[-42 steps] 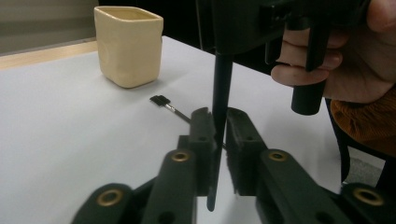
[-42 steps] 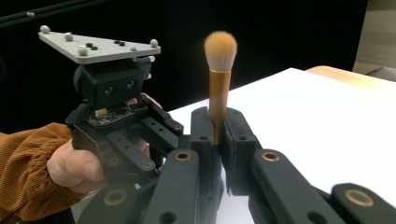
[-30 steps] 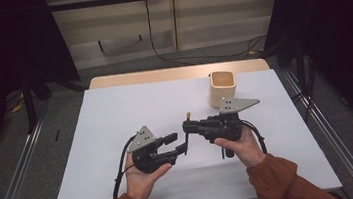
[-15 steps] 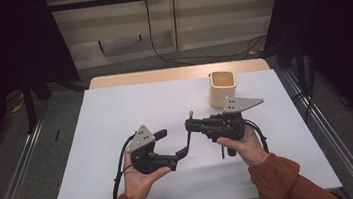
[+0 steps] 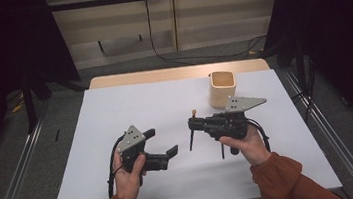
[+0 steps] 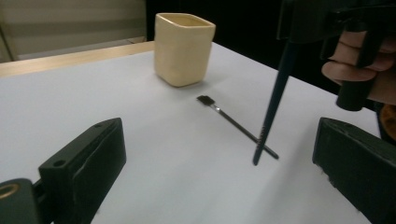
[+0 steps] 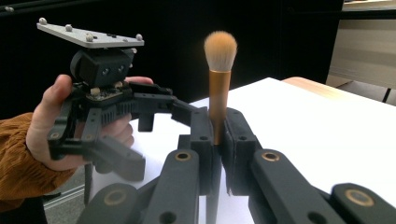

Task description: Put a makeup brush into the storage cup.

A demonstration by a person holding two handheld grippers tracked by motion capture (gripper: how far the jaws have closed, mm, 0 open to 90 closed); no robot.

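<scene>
My right gripper is shut on a makeup brush, which stands upright with its tan bristles up and its dark handle pointing down at the white table. To its left my left gripper is open; its jaws have just been opening and nothing is between them. A thin dark brush lies flat on the table under the held handle. A cream square cup stands behind it, upright.
A wooden strip runs along the table's far edge. Metal rails lie on the floor on both sides, and cables trail behind the table. White surface spreads to the left and in front of the hands.
The left gripper's jaws have spread from nearly shut to wide apart, and that hand has drawn slightly back from the brush. The right gripper and its brush have stayed put.
</scene>
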